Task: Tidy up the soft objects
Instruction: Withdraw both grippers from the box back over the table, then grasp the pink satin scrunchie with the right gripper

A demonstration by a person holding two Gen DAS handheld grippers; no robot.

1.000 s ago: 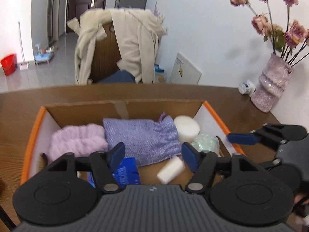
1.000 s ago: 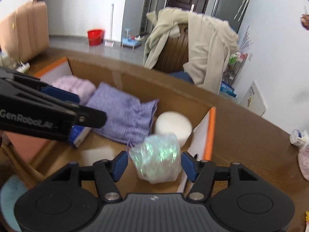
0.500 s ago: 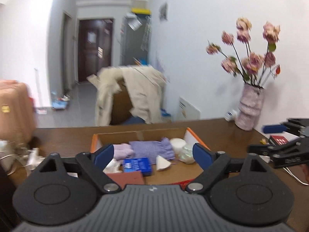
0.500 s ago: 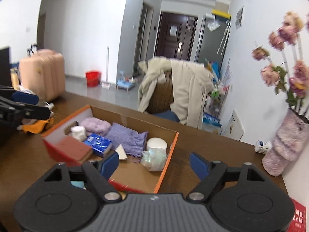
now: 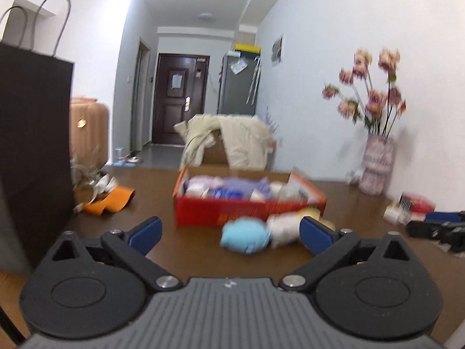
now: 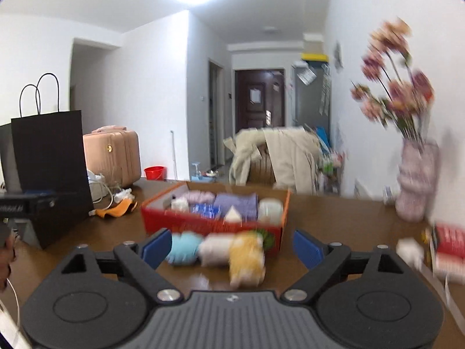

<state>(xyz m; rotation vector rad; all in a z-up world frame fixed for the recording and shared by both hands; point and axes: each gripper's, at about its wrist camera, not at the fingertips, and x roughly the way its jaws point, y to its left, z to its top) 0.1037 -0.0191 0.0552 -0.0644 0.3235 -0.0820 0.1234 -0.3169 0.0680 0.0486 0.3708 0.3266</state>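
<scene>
An orange-red cardboard box (image 5: 250, 210) (image 6: 209, 226) stands mid-table, holding a lilac towel (image 6: 197, 196), a purple pouch (image 6: 237, 202), a blue packet (image 6: 207, 210), a white round pad (image 6: 270, 208) and other soft items. In front of it lie a light blue soft ball (image 5: 245, 235) (image 6: 184, 245), a whitish soft piece (image 5: 282, 229) (image 6: 215, 248) and a yellow soft toy (image 6: 247, 257). My left gripper (image 5: 229, 234) is well back from the box, jaws opening, nothing between them. My right gripper (image 6: 229, 248) is likewise back, jaws opening, empty.
A tall black paper bag (image 5: 32, 151) (image 6: 49, 168) stands at the table's left. An orange cloth (image 5: 109, 202) lies near it. A vase of pink flowers (image 5: 376, 165) (image 6: 415, 180) stands at the right wall, with a red box (image 6: 449, 247) and small items nearby. A coat-draped chair (image 5: 229, 145) is behind the table.
Both grippers pulled back from over the box towards the table's near side, and both opened wider. The shiny bundle once between the right fingers stayed in the box.
</scene>
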